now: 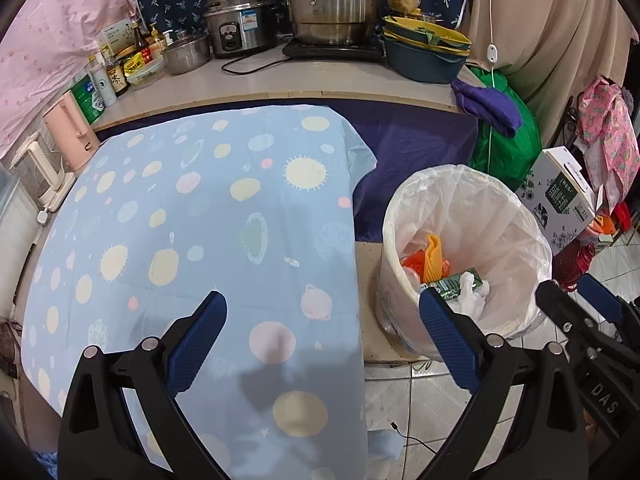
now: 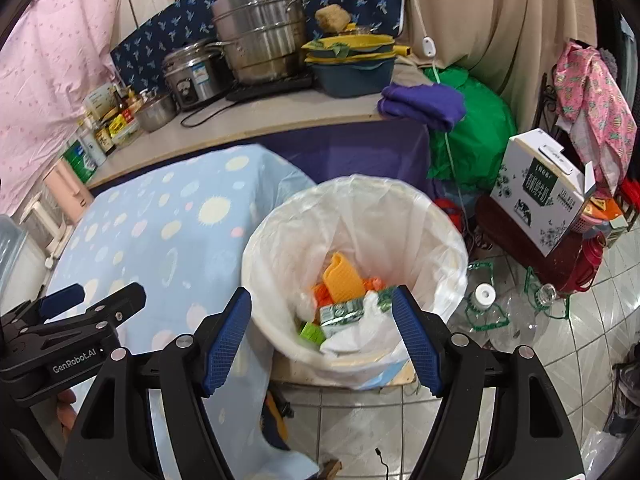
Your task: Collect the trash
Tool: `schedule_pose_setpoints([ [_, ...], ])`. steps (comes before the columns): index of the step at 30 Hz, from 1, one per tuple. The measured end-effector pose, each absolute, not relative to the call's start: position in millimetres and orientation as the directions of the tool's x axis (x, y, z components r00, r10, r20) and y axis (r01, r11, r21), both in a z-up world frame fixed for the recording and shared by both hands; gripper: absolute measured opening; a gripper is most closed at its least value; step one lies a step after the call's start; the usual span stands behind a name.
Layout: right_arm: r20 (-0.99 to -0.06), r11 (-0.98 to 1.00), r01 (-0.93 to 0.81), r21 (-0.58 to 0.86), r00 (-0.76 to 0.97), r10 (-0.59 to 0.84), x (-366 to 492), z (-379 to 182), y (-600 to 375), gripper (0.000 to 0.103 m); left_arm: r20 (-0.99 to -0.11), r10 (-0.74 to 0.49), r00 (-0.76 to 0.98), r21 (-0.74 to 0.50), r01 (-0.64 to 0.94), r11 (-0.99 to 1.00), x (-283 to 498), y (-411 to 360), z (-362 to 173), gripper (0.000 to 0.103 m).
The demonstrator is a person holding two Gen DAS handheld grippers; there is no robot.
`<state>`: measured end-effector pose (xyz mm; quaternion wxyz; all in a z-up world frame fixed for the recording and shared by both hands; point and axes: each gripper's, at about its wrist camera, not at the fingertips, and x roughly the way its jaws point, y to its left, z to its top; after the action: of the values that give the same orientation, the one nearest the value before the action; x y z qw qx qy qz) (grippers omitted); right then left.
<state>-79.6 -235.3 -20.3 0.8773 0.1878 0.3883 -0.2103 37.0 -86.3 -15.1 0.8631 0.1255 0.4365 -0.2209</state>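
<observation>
A white bin lined with a clear bag (image 1: 516, 216) (image 2: 360, 188) stands on the floor right of the table. Inside lie an orange cloth (image 2: 342, 276), a green carton (image 2: 346, 312) (image 1: 456, 282) and white crumpled plastic (image 2: 360, 328). My left gripper (image 1: 322, 308) is open and empty, above the table's blue planet-print cloth (image 1: 200, 220) near its right edge. My right gripper (image 2: 322, 304) is open and empty, just above the bin's near rim. The right gripper also shows at the right edge of the left wrist view (image 1: 576, 296), and the left gripper at the left of the right wrist view (image 2: 92, 296).
A counter (image 1: 280, 76) behind holds steel pots (image 1: 332, 0), a rice cooker (image 1: 240, 24), bottles and stacked basins (image 1: 424, 48). A green bag (image 2: 472, 140), a milk box (image 2: 540, 188) and empty plastic bottles (image 2: 488, 308) stand on the tiled floor to the right.
</observation>
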Motion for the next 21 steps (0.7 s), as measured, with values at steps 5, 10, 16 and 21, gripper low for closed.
schedule_pose_setpoints([
  [5,-0.779,0.851,0.498,0.165,0.595,-0.198,-79,-24,-224,0.070,-0.828,-0.253,0.500,0.021,0.480,0.877,38,-81,-16,0.093],
  [10,-0.784,0.847,0.500,0.179,0.593,-0.184,-78,-25,-225,0.070,-0.829,-0.252,0.500,0.024,0.480,0.877,38,-82,-14,0.093],
  [16,-0.789,0.840,0.510,0.186,0.587,-0.181,-77,-26,-231,0.070,-0.828,-0.253,0.500,0.035,0.496,0.868,35,-90,-14,0.093],
  [21,-0.792,0.840,0.509,0.185,0.584,-0.179,-77,-25,-235,0.070,-0.828,-0.251,0.502,0.050,0.512,0.857,30,-97,-15,0.093],
])
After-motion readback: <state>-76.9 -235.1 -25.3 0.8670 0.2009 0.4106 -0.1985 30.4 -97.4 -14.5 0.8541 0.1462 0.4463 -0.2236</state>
